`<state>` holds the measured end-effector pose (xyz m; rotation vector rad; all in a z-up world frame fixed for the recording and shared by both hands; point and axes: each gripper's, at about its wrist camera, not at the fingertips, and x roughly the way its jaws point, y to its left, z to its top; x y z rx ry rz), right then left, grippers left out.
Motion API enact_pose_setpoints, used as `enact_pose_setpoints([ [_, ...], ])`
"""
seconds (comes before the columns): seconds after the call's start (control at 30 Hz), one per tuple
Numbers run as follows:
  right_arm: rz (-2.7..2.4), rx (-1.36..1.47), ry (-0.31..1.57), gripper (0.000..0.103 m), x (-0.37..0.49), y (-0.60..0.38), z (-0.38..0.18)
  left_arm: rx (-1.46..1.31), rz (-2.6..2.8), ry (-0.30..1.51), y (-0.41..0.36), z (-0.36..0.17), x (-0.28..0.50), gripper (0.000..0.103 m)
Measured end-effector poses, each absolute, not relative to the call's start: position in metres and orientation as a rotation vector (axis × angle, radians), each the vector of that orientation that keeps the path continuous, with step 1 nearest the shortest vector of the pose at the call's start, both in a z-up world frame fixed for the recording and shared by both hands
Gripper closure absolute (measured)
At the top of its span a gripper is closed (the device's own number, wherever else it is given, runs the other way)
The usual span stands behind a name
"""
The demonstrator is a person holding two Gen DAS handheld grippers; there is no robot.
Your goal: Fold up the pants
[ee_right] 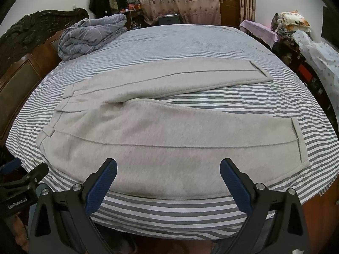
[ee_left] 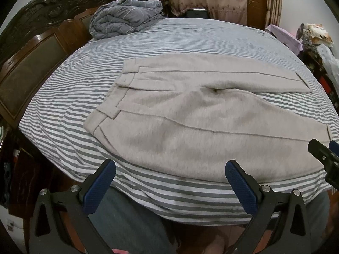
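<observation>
Partly cut off at the left view's edge, the pants [ee_right: 148,131] lie flat, unfolded, on the striped bed [ee_right: 190,42]. Left gripper [ee_left: 170,169] and right gripper [ee_right: 168,167] hover spread wide, holding nothing.

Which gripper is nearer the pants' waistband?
Left. The left gripper hovers off the near edge toward the waistband end; the right gripper sits further along the near leg, toward the cuffs.

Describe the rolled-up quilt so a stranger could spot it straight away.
Start at the big bed with the grey-and-white striped sheet. Follow it to the dark carved wooden headboard on the left; the quilt sits in that far corner. It is a puffy blue-grey bundle with thin pale lines, unlike the flat beige pants spread mid-bed.
</observation>
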<state>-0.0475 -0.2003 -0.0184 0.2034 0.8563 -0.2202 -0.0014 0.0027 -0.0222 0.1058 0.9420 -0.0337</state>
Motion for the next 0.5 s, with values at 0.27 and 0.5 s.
enact_pose_setpoints([
  [0.27, -0.217, 0.21, 0.858, 0.006, -0.0474, -0.1984, -0.0207, 0.095, -0.031, 0.941, 0.0058, -0.0232, -0.0027, 0.001],
  [0.5, -0.218, 0.216, 0.857, 0.006, -0.0478, -0.197, -0.0219, 0.089, -0.024, 0.944, 0.0069, -0.0217, -0.0018, 0.001],
])
